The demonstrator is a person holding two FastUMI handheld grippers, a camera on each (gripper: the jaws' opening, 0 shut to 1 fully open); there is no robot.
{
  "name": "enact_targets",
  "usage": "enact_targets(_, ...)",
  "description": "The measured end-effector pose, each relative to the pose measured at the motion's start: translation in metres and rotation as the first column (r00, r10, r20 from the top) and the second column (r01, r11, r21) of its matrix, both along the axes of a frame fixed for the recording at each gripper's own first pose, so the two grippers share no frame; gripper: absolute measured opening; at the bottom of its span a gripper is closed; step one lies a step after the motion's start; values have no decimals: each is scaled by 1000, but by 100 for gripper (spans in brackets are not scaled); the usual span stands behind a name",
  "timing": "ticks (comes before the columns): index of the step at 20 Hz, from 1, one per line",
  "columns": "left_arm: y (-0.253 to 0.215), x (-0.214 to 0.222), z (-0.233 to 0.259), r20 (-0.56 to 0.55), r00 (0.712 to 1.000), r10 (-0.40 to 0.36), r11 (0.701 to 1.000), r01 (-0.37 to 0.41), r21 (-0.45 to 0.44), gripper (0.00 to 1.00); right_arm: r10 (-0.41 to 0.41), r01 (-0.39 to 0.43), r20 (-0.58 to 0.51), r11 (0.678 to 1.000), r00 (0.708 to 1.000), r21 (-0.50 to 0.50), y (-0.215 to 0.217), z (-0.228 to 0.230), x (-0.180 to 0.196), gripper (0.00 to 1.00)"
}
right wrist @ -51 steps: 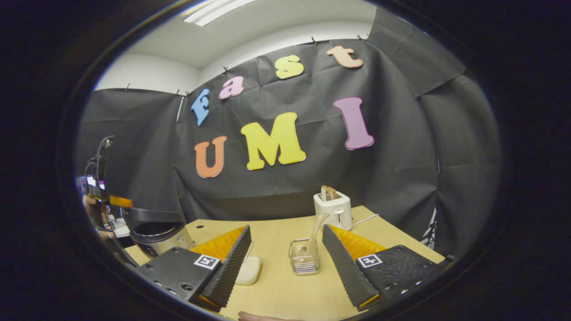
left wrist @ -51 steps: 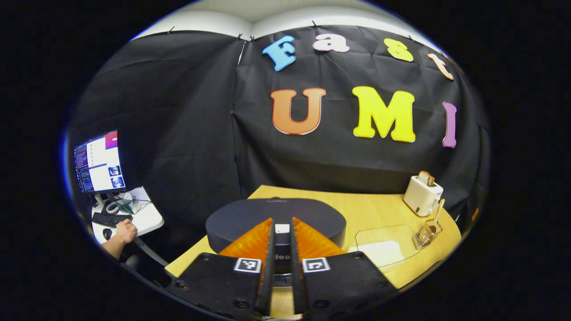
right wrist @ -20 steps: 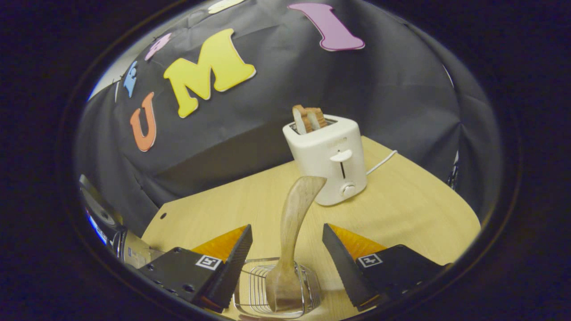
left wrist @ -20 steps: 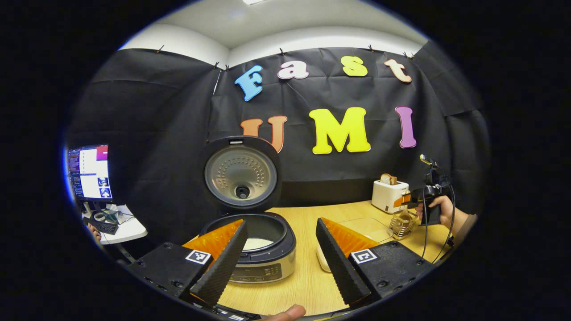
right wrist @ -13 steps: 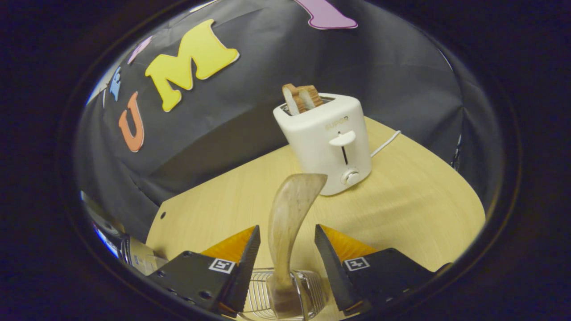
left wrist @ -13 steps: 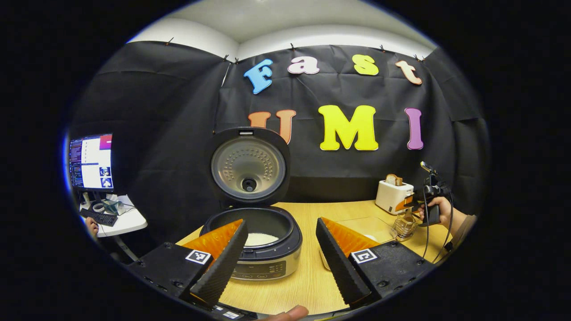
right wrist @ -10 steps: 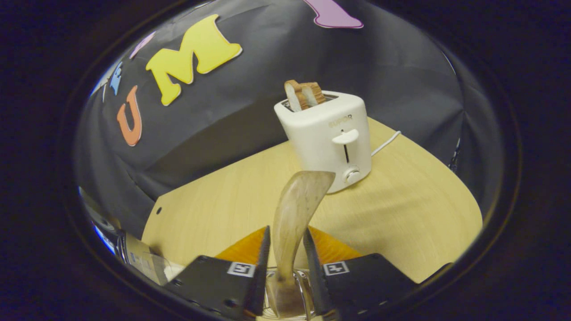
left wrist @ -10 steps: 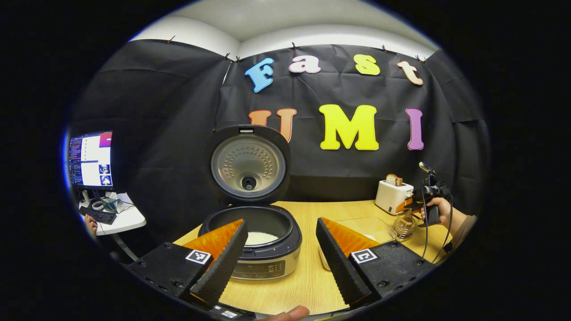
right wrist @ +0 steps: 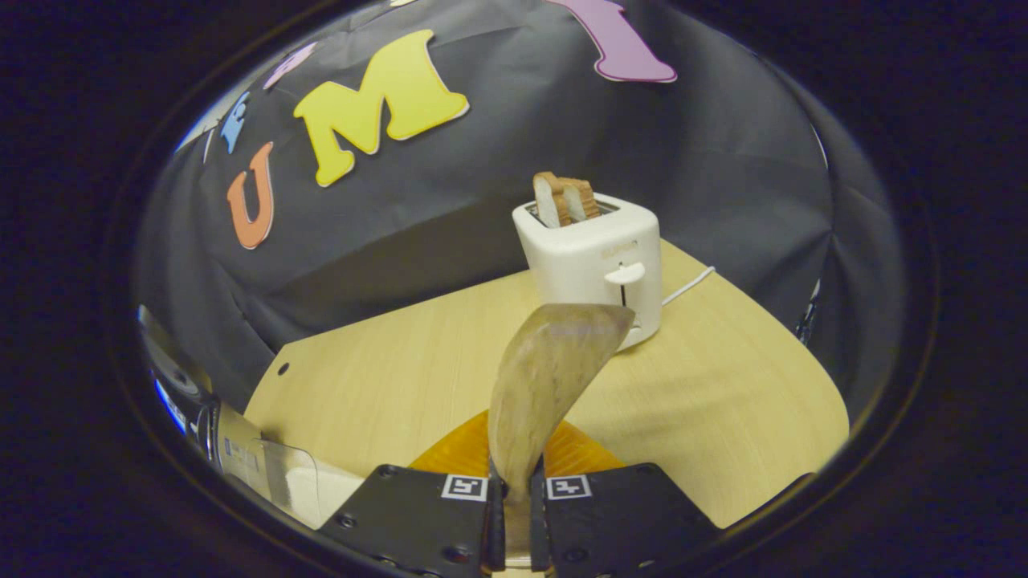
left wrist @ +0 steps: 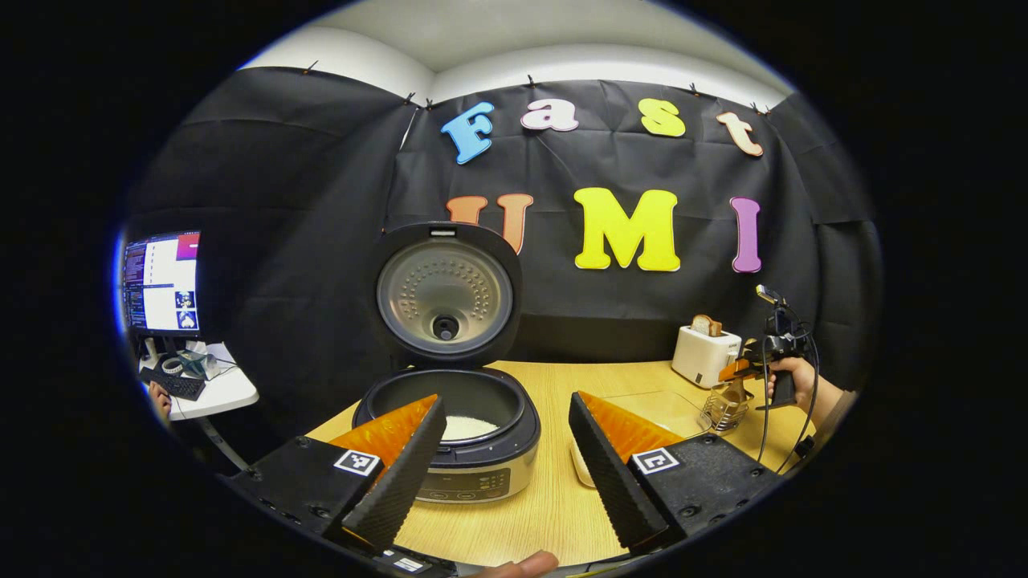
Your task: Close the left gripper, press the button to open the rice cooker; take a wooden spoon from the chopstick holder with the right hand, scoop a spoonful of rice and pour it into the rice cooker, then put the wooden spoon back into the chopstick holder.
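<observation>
Table fills the lower frame of the left gripper view; rice cooker sits lower centre, lid raised. Left gripper gapes wide. Right gripper pinches wooden spoon, lower centre; chopstick holder at right.

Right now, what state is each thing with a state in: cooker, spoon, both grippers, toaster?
rice cooker: lid up, some rice inside.
wooden spoon: clamped by the right gripper, handle end up.
left gripper: open, holding nothing.
toaster: two slices standing up out of the slots.
</observation>
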State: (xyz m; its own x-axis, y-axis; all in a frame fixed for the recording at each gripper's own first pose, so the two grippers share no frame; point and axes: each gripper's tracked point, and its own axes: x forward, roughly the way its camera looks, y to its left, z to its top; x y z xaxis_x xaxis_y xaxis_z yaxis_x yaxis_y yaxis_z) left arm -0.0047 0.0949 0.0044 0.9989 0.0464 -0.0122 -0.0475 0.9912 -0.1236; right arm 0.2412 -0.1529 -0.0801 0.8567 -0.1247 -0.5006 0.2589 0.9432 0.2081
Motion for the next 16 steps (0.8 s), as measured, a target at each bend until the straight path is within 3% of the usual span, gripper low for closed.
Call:
enact_targets(8,2,-2,1,7,1000,-2,1000,2,9,98,-11,21,77,991,997,-135,14,54,-14,12)
enact_targets(9,2,-2,2,9,1000,-3,1000,3,10,94,-10,23,87,987,996,-159,17,62,-17,12)
enact_targets(10,3,-2,2,10,1000,-3,1000,3,10,98,-10,28,99,983,995,-184,20,69,-21,12)
enact_targets(16,12,-5,1,9,1000,12,1000,-12,5,100,42,-2,166,972,985,-237,74,111,-45,12)
